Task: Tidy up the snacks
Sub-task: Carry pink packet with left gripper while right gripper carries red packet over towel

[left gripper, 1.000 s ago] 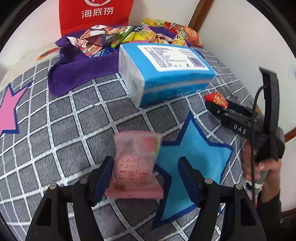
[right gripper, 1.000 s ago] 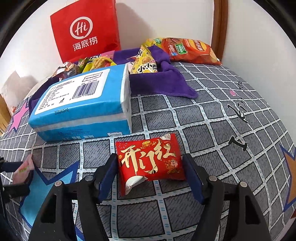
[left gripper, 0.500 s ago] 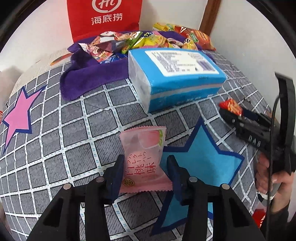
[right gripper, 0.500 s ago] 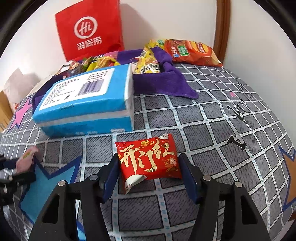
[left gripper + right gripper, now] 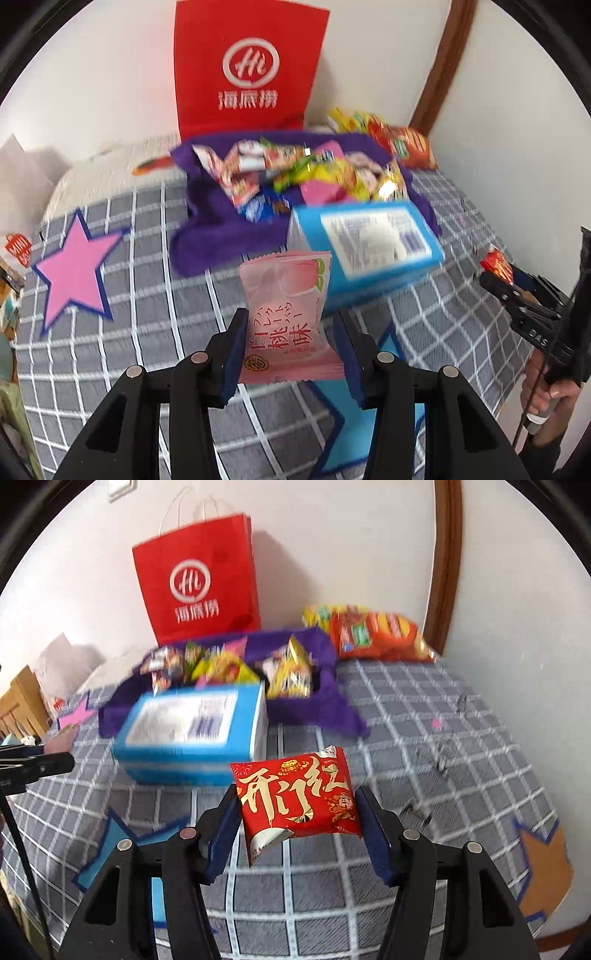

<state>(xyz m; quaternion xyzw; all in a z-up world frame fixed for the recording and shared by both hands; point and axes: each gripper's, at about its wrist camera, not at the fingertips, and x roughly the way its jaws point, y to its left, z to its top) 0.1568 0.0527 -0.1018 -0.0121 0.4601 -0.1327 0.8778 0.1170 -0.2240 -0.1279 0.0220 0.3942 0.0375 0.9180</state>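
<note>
My left gripper is shut on a pink peach-flavour snack packet, which stands upright between the blue pads, lifted off the grey checked bedcover. My right gripper is shut on a red snack packet with gold characters, also held above the cover. In the left wrist view the right gripper shows at the right edge with the red packet at its tip. The left gripper's tip appears at the left edge of the right wrist view.
A blue tissue pack lies ahead. Behind it a purple cloth holds several mixed snack packets. A red paper bag leans on the wall, with an orange chip bag to its right. A person's hand grips the right tool.
Both grippers closed on their packets, then rose off the bedcover with them. The views tilted up, so the red bag and wall now show more.
</note>
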